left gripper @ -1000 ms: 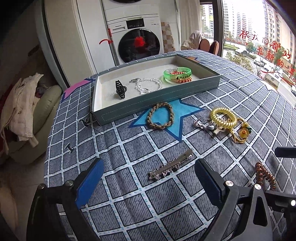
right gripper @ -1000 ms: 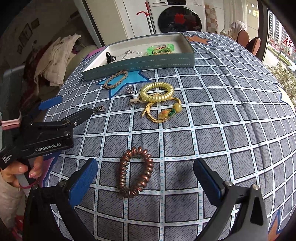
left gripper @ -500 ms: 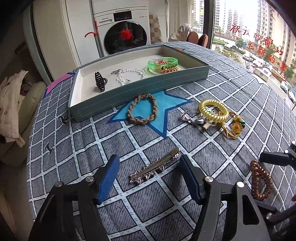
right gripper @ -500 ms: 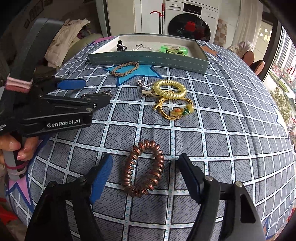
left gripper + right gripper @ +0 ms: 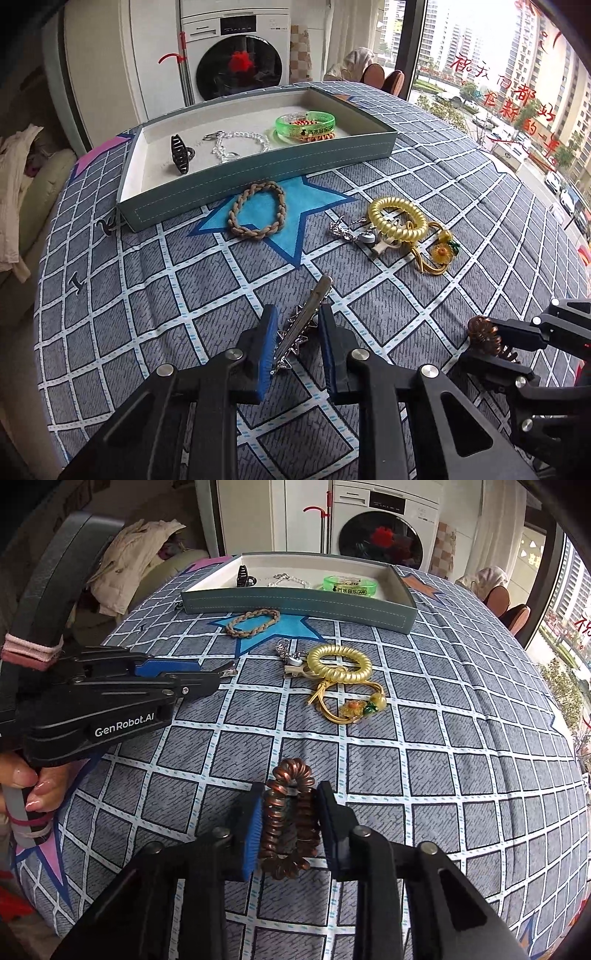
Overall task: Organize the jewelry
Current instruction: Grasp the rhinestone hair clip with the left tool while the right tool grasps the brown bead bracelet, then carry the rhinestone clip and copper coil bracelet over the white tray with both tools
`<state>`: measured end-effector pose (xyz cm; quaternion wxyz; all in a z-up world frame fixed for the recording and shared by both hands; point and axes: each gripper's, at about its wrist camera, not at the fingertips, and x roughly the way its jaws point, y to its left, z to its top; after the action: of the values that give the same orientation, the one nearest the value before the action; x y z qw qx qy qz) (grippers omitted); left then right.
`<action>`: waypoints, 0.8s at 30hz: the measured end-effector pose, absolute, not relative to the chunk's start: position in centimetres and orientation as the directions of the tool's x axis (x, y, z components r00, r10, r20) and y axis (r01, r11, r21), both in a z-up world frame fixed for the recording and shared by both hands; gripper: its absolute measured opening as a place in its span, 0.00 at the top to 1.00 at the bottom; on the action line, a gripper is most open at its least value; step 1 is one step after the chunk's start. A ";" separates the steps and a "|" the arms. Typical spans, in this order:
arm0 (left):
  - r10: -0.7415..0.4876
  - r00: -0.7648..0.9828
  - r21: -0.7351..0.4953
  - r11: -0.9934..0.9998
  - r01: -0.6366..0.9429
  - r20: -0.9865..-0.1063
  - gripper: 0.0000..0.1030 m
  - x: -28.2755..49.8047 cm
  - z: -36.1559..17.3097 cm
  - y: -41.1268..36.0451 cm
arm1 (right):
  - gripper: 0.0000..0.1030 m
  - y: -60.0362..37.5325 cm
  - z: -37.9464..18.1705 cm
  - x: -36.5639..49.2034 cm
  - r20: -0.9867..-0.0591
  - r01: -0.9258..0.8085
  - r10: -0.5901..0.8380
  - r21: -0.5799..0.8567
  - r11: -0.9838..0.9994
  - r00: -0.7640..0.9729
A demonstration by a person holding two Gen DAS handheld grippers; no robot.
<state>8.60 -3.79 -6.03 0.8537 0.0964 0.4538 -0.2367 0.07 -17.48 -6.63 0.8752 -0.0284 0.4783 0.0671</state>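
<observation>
Progress, referenced to the tray point(image 5: 258, 173): a black claw clip point(image 5: 180, 153), a silver chain point(image 5: 236, 144) and a green bangle point(image 5: 306, 127) lie inside. In front of it, a braided bracelet point(image 5: 257, 216) and a yellow coil tie point(image 5: 397, 220) remain loose.

Left gripper point(image 5: 295, 339): jaws closing around the silver hair clip point(image 5: 304, 319). Right gripper point(image 5: 290, 825): jaws closing, pads squeezing the copper coil tie point(image 5: 290, 819). Both items rest on the cloth, well short of the tray.

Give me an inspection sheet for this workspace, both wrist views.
Surface: checked cloth with blue star.
Job's things: tray holds black claw clip, chain, green bangle. On cloth: braided band, yellow coil, gold charm cord.
Clutter: nothing seen.
Grippers: left gripper closing around silver barrette; right gripper closing, pads on copper coil.
Cables: nothing seen.
Surroundings: washer, window, clothes.
</observation>
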 end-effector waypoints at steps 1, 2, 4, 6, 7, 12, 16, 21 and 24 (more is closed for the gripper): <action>-0.316 0.479 -0.054 0.874 0.484 -0.819 0.59 8.5 -5.9 -3.6 | 0.76 -17.7 -6.6 0.1 -0.839 -0.140 0.094 0.021 0.990 0.535; -0.317 0.482 -0.059 0.877 0.477 -0.817 0.59 8.5 -5.8 -3.4 | 0.76 -18.0 -6.5 0.1 -0.837 -0.135 0.102 0.034 0.990 0.537; -0.326 0.488 -0.076 0.883 0.464 -0.810 0.59 8.4 -5.5 -3.0 | 0.77 -18.6 -6.4 0.1 -0.832 -0.125 0.121 0.062 0.990 0.542; -0.331 0.497 -0.087 0.888 0.451 -0.802 0.59 8.3 -5.0 -2.5 | 0.77 -19.2 -6.1 0.3 -0.825 -0.113 0.139 0.092 0.989 0.547; -0.331 0.503 -0.090 0.891 0.445 -0.798 0.59 8.3 -4.7 -2.4 | 0.77 -19.6 -5.9 0.5 -0.821 -0.108 0.156 0.115 0.987 0.549; -0.343 0.524 -0.121 0.904 0.411 -0.779 0.59 8.7 -3.4 -1.4 | 0.77 -21.4 -4.6 1.4 -0.794 -0.081 0.223 0.215 0.973 0.566; -0.344 0.544 -0.135 0.912 0.387 -0.765 0.59 9.3 -2.2 -0.9 | 0.77 -22.5 -3.2 2.9 -0.771 -0.074 0.263 0.271 0.960 0.580; -0.333 0.571 -0.131 0.922 0.365 -0.751 0.59 10.9 -0.5 -0.3 | 0.77 -23.2 -1.2 5.5 -0.744 -0.092 0.294 0.302 0.949 0.600; -0.320 0.585 -0.121 0.928 0.353 -0.746 0.59 12.4 0.4 -0.1 | 0.77 -23.2 0.0 7.5 -0.732 -0.113 0.302 0.297 0.948 0.610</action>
<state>12.41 -0.11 0.36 0.8899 0.0202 0.4146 -0.1890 7.55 -23.18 0.03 0.8903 0.1112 0.4259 0.1166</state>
